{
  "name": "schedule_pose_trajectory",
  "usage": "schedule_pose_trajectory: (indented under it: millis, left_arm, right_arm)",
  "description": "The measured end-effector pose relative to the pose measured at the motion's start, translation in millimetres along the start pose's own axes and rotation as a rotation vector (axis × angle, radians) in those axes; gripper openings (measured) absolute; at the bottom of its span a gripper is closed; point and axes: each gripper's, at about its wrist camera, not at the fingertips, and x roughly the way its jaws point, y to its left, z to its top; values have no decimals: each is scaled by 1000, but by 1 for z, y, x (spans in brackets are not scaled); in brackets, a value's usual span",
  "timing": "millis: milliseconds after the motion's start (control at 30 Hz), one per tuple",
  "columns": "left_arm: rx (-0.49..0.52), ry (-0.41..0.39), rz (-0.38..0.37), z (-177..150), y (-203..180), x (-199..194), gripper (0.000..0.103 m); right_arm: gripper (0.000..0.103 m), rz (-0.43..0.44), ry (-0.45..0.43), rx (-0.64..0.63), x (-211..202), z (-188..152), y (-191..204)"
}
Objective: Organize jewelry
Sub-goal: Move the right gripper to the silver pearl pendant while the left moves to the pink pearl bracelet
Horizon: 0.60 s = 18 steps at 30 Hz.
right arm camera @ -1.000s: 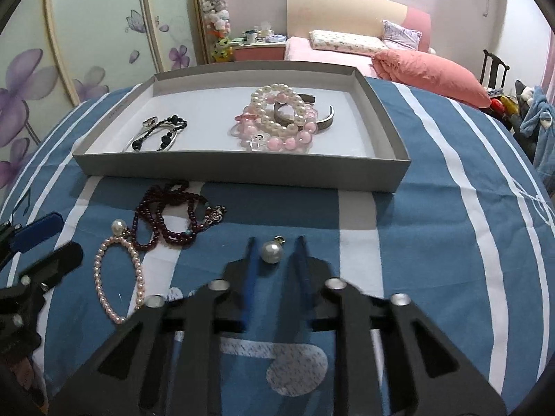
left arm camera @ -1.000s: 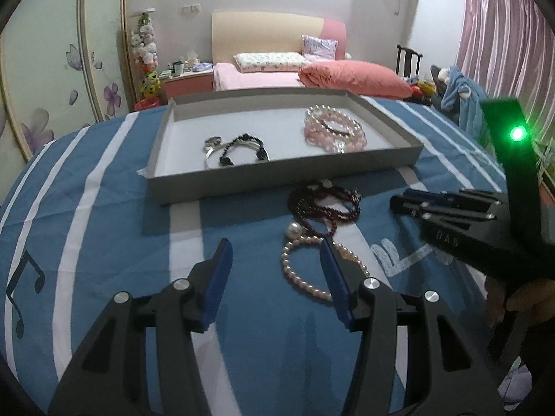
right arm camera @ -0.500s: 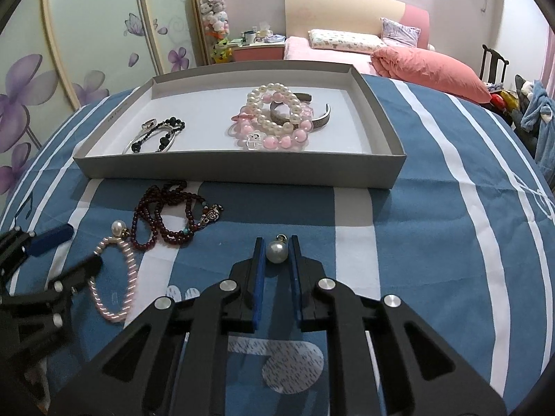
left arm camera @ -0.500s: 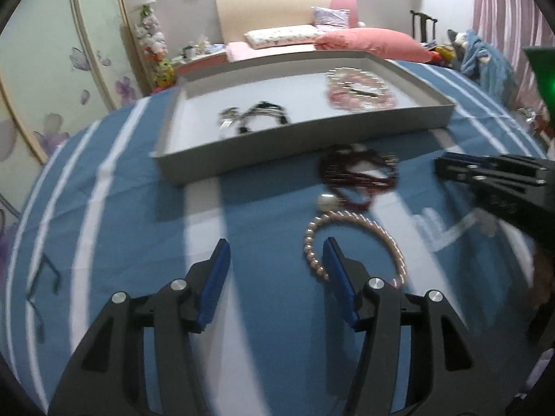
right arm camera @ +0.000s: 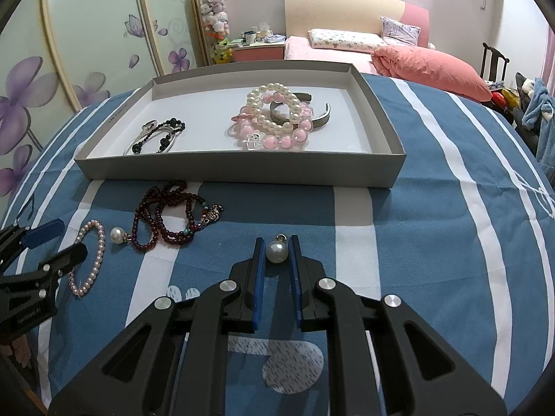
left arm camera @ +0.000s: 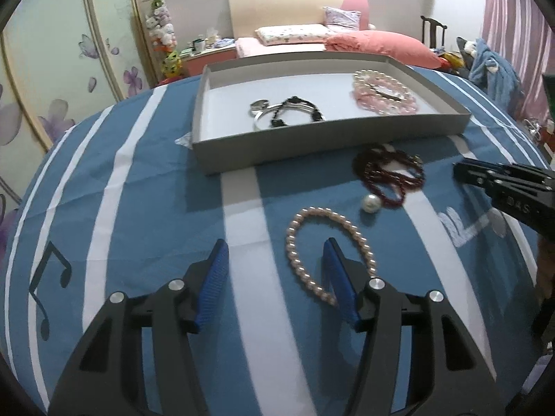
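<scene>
Since the earlier frame the left gripper [left arm camera: 275, 270] has swung over toward the pale pink pearl bracelet [left arm camera: 327, 249], which a second ago lay ahead of its right-hand finger and now has that finger's blue pad [left arm camera: 338, 277] inside its loop. In the left wrist view the jaws stand about half open with nothing pressed between them; the near arc of the bracelet lies between the two pads on the blue-and-white striped bedspread [left arm camera: 156, 208]. That placing looks meant to straddle the strand before closing. Just beyond the jaws and to their right lie a loose white pearl pendant [left arm camera: 371, 203] and a tangled dark red bead necklace [left arm camera: 388, 173]. Farther ahead sits the shallow grey cardboard tray [left arm camera: 312, 145], holding a silver bangle with black beads [left arm camera: 288, 112] on its left and a pink-and-white bead pile [left arm camera: 383, 93] on its right.

In the right wrist view the right gripper [right arm camera: 276, 260] is narrowed onto a round white pearl drop [right arm camera: 276, 251], pinched at the very fingertips (its small metal loop pokes forward, clear of the pads). It is probably held so to be carried into the tray straight ahead, where a silver cuff [right arm camera: 312, 118] also shows behind the pink-and-white beads.
</scene>
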Motion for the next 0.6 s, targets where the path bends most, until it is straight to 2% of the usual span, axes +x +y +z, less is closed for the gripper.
schedule_pose_trajectory:
  millis: [100,333,500,600]
  left_arm:
    - [4,-2,-4,0,-6,0,55]
    - [23,-11,-11,2,-16,0,37]
    - [10,-8,-17,2,-12,0,34]
    - [5,-7,-14,2,-8,0,23]
  right_arm:
    - [14,0,0,0,0,0,0]
    - [15,-4,0,-3,0,0,0]
    - [15,-4,0,-3,0,1,1]
    - [15,-4,0,-3,0,1,1]
